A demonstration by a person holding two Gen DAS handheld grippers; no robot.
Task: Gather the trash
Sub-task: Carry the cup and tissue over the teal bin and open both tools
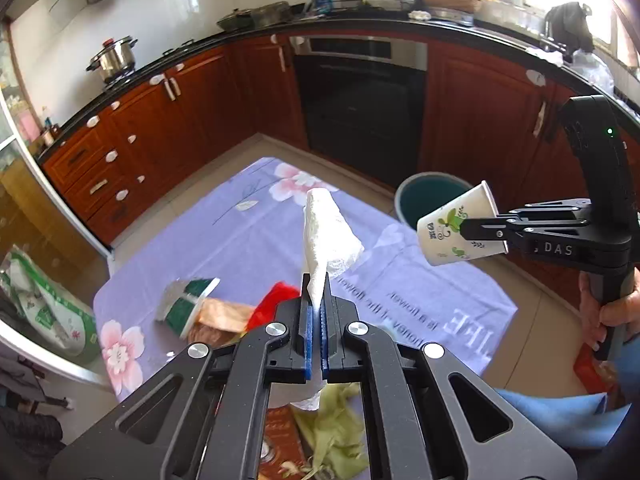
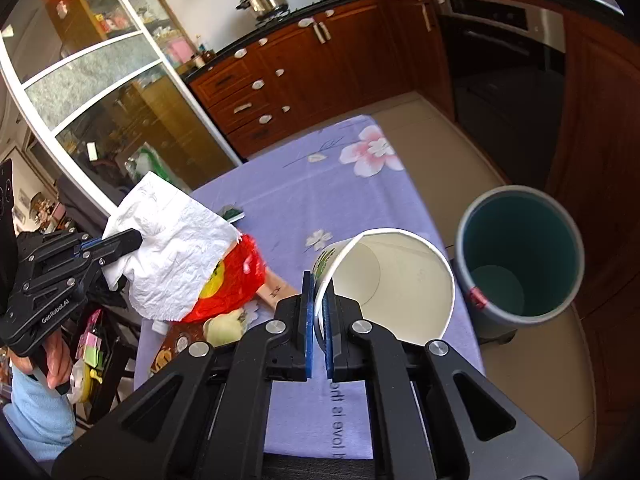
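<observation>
Left gripper (image 1: 318, 284), bottom centre of the left wrist view: clamped tight on a crumpled white paper towel (image 1: 326, 232), which sticks up out of the blue pads (image 1: 309, 328) toward mid-frame, clear of the table. Same towel seen at centre left of the right wrist view (image 2: 172, 248), pinched between the black fingers there.

Right gripper (image 2: 319, 280), bottom centre of its own view: pinched on the rim of a white paper cup (image 2: 388, 284), one pad inside the wall, one outside. Cup tipped on its side, mouth facing the camera, nothing inside. At the right of the left wrist view, same cup (image 1: 452, 228) with its green print, held up above the table edge.

Further out, a grey bin (image 2: 520, 252) with a teal interior on the floor at the right of the frame, just beside the table, looks empty. Cup mouth close to the bin's left rim, not over it.

Lower left on the purple floral tablecloth (image 1: 248, 224): a tipped green-and-white tub (image 1: 186, 304), contents not visible, a red plastic bag (image 2: 232, 280), some pale green scraps (image 1: 336, 432) and brown wrappers, all bunched together.

Upper left, a steel pot (image 1: 114, 58) with its lid on, on the stove.
</observation>
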